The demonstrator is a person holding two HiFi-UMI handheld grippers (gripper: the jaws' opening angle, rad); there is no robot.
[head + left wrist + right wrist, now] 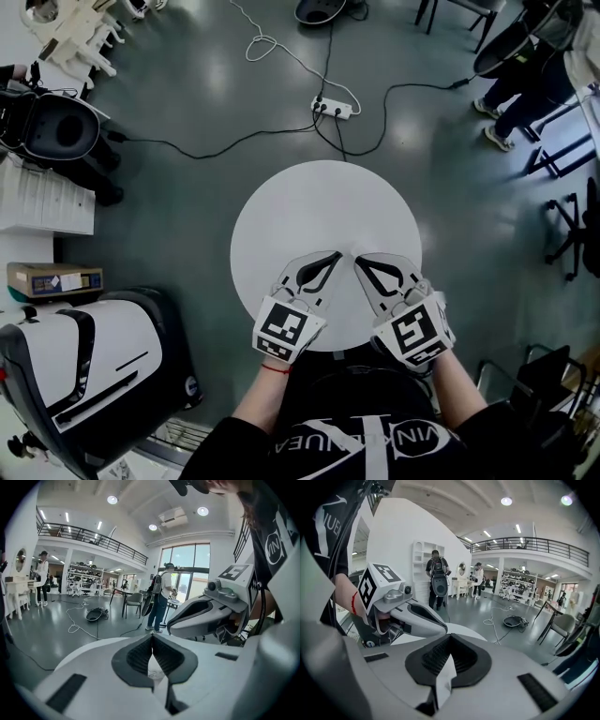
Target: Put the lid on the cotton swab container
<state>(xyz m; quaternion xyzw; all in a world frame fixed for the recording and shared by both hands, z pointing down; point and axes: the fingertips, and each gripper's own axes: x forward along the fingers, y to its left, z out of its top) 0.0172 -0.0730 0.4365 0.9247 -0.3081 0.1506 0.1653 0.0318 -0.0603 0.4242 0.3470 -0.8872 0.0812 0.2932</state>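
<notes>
No cotton swab container or lid shows in any view. In the head view both grippers rest over the near edge of a bare round white table (328,202). My left gripper (338,254) is shut with nothing between its jaws, and its tips point toward the table's middle. My right gripper (357,259) is also shut and empty, its tips almost meeting the left one's. The left gripper view shows the left gripper (152,637) closed, with the right gripper (206,616) beside it. In the right gripper view the right gripper (449,637) is closed, and the left gripper (408,613) lies to its left.
A power strip (333,109) with trailing cables lies on the grey floor beyond the table. A black and white machine (84,366) and a cardboard box (54,279) stand at the left. A seated person (525,75) and chairs are at the right.
</notes>
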